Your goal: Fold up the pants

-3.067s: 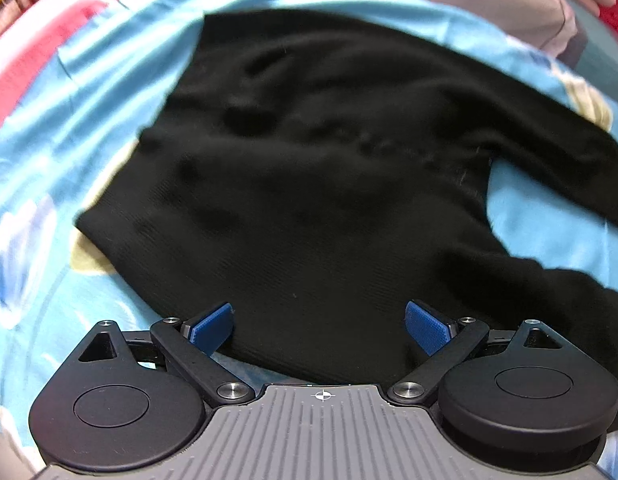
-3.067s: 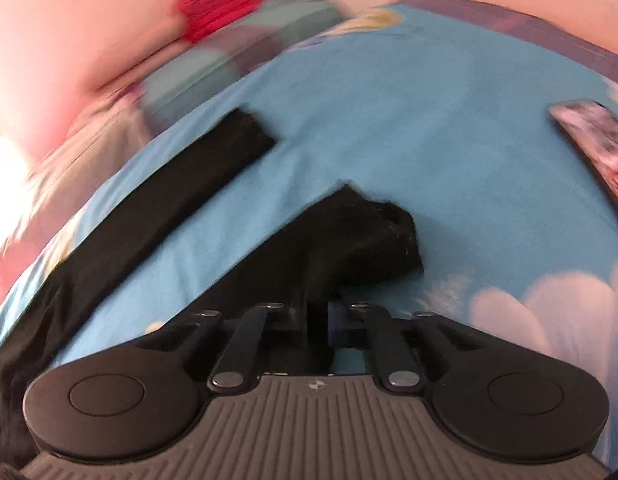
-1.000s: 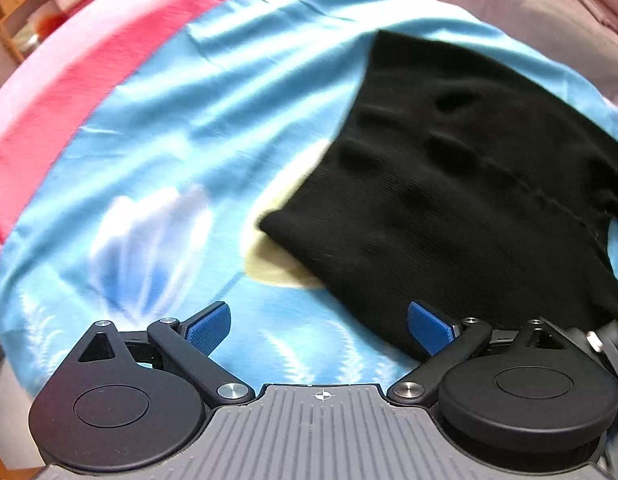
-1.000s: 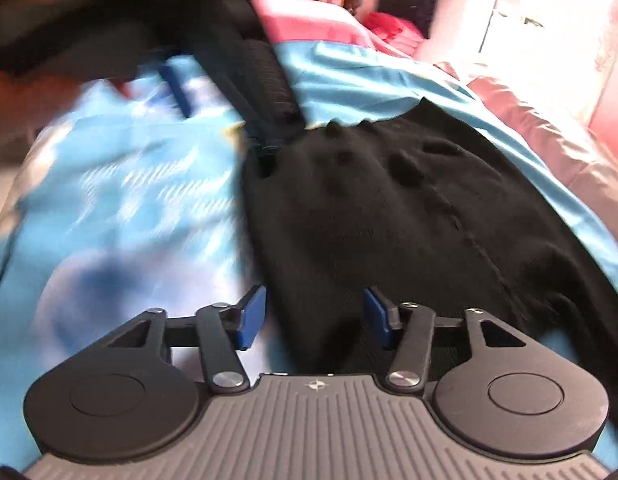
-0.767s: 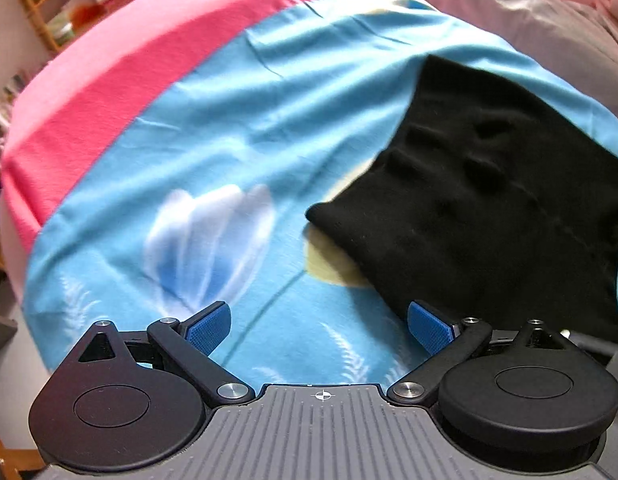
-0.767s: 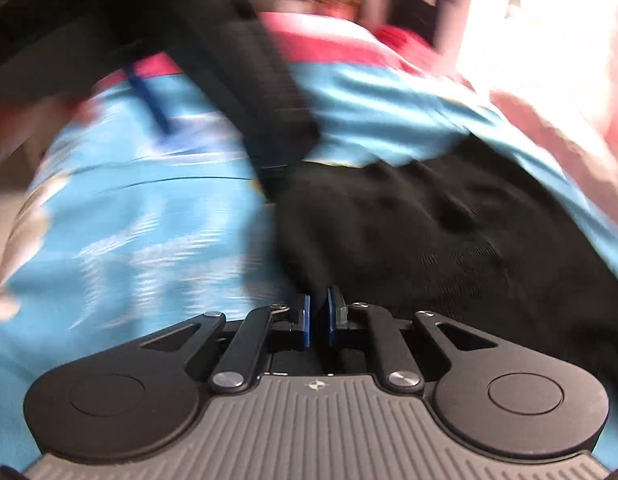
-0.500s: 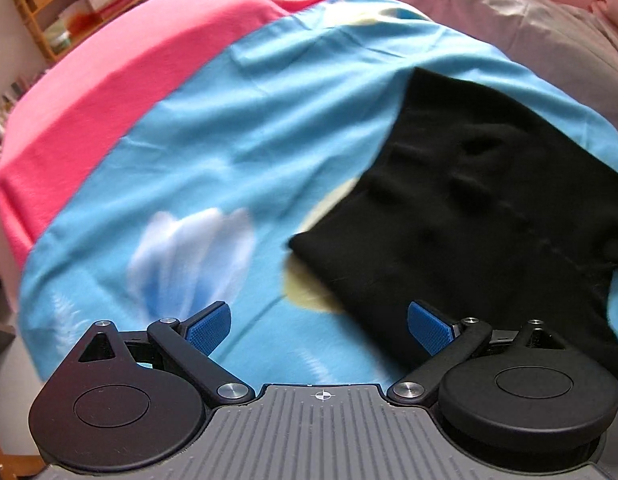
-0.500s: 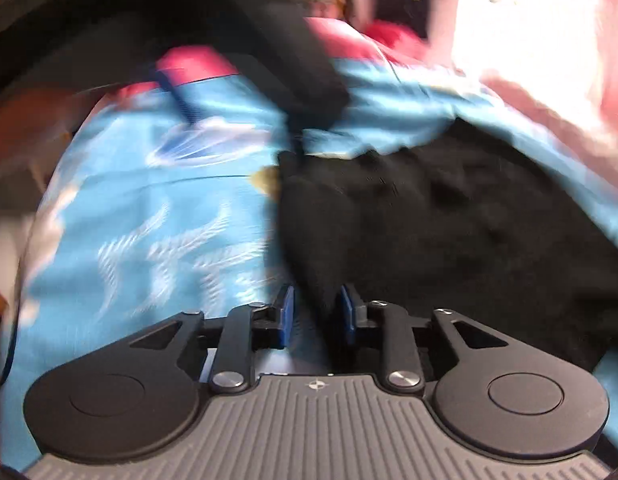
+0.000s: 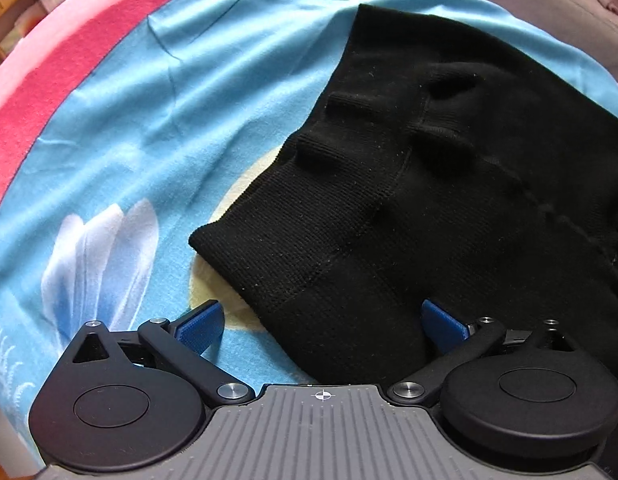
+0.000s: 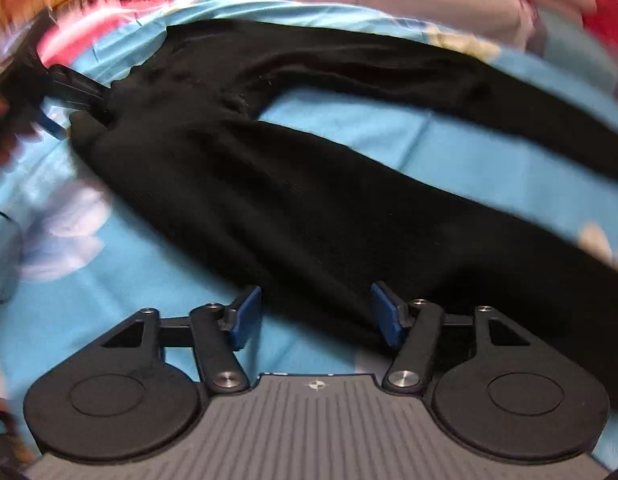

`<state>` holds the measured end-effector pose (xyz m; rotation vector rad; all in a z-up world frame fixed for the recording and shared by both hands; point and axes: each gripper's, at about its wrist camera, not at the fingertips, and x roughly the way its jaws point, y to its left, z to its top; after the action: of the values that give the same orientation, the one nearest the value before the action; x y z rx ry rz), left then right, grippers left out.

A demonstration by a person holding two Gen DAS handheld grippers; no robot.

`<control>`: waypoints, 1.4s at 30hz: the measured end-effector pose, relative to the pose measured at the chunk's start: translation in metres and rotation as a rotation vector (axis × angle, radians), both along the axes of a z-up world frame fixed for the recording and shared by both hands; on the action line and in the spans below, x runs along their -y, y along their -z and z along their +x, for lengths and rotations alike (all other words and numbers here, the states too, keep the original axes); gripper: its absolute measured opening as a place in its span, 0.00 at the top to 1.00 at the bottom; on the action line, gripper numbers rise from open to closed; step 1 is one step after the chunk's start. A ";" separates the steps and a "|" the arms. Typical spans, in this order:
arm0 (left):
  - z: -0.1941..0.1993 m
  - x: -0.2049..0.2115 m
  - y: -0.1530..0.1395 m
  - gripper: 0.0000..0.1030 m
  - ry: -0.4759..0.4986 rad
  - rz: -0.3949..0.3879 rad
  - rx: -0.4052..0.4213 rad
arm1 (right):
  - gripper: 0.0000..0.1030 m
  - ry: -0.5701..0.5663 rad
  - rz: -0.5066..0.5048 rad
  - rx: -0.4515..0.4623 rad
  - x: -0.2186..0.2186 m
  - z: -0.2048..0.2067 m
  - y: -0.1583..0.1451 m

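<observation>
Both grippers spread wide over black pants on a bed.

The left gripper [image 9: 323, 326] hangs released, gripping nothing, at the waistband corner of the pants [image 9: 429, 184]; the right gripper [image 10: 315, 318], likewise released, straddles the near leg's edge. The pants lie spread, legs apart, on a blue floral sheet [image 9: 157, 120].

One black pants [image 9: 449, 208], two legs. Two grippers: left gripper [image 9: 323, 326], right gripper [image 10: 317, 316]; two blue pads each. One blue blanket [image 9: 157, 120] beneath.
</observation>
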<state>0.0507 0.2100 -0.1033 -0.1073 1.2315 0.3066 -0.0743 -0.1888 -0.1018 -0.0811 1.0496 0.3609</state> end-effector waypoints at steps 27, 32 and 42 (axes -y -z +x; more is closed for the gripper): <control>-0.016 -0.028 0.008 0.00 -0.042 0.001 0.140 | 0.82 -0.555 0.073 0.310 -0.199 0.203 -0.037; -0.023 -0.025 0.010 0.00 -0.043 0.003 0.171 | 0.82 -0.599 0.072 0.286 -0.278 0.254 0.015; -0.039 -0.018 0.005 0.00 -0.028 0.011 0.204 | 0.47 -0.505 0.190 0.283 -0.272 0.255 0.012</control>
<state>0.0114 0.2284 -0.1086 -0.1428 1.0271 0.3190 0.1807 0.0837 -0.1137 -0.2218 0.7000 0.8782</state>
